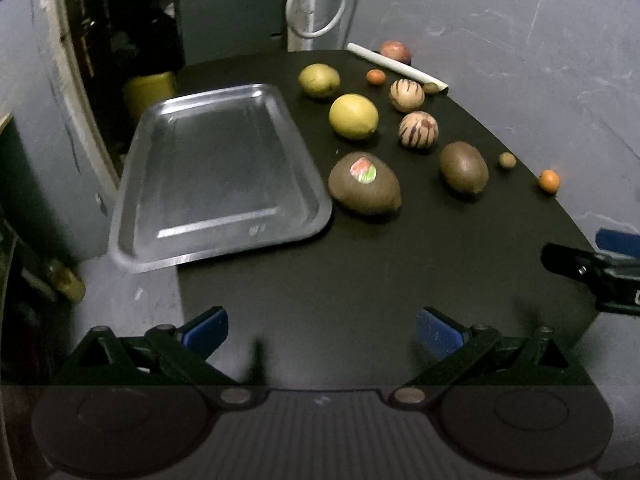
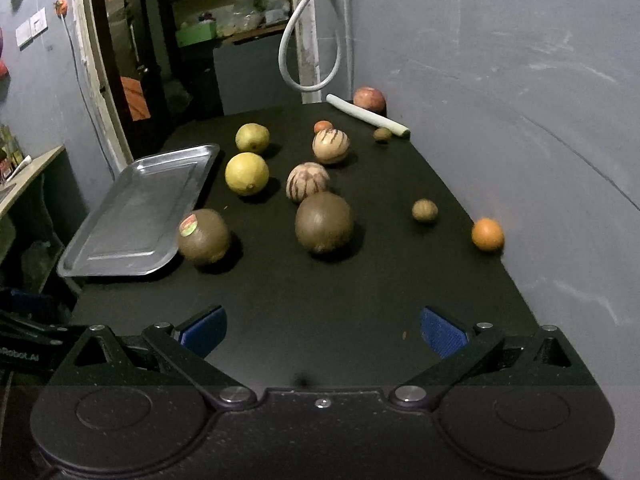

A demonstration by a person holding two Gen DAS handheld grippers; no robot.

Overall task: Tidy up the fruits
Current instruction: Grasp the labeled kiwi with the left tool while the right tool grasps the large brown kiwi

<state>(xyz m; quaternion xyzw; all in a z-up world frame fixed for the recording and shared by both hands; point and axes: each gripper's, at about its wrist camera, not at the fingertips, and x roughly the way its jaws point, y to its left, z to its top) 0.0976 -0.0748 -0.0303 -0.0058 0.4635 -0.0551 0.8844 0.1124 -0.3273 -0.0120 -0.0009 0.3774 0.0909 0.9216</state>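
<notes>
A bare metal tray [image 1: 216,168] [image 2: 136,208] lies at the left of a black table. Right of it lie several fruits: a brown stickered fruit [image 1: 364,189] [image 2: 203,236], a second brown fruit [image 1: 464,167] [image 2: 324,222], a yellow citrus [image 1: 353,116] [image 2: 246,173], a green-yellow fruit [image 1: 319,80] [image 2: 252,138], two striped fruits [image 1: 418,129] [image 2: 307,182], small oranges [image 1: 549,181] [image 2: 487,234]. My left gripper [image 1: 322,332] is open and empty, near the table's front edge. My right gripper [image 2: 323,332] is open and empty, near the front edge too.
A white tube [image 1: 396,63] [image 2: 366,115] and a reddish fruit [image 1: 395,52] [image 2: 369,98] lie at the table's far end by the grey wall. A small brown fruit [image 2: 425,210] sits near the right edge. The tray overhangs the table's left edge. The right gripper shows at the right of the left wrist view [image 1: 592,268].
</notes>
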